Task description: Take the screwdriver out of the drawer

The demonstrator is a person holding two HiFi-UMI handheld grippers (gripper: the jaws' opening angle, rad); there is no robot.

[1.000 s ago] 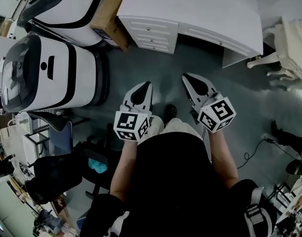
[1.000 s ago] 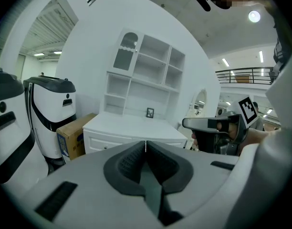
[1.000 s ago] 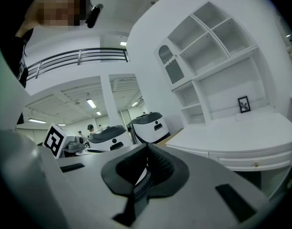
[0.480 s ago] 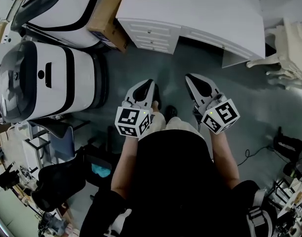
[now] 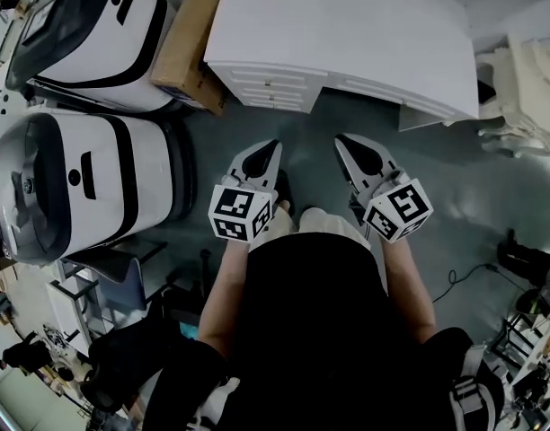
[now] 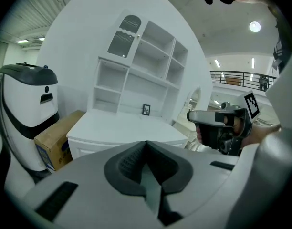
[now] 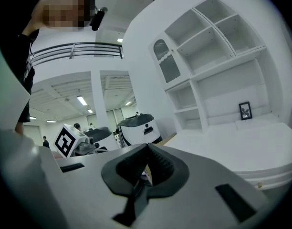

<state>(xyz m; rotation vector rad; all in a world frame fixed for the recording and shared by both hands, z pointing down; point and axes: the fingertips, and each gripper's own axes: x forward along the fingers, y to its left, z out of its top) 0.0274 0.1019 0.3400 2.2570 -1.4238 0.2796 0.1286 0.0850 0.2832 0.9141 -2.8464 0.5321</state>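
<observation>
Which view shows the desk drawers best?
Head view: the drawers show as a whole stack, all shut. Left gripper view catches only their left end; right gripper view shows just a strip of desk front.

No legible text; blue print on cardboard box (image 6: 57, 137) (too blurred).

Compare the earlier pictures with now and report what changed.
The person has stepped toward the white desk: its front now sits lower in the head view, nearer the tools, and the white machines at the left have slid down the picture. Nothing was taken hold of or let go. The left tool and right tool stay shut and empty, held out in front; the desk drawers remain closed.
</observation>
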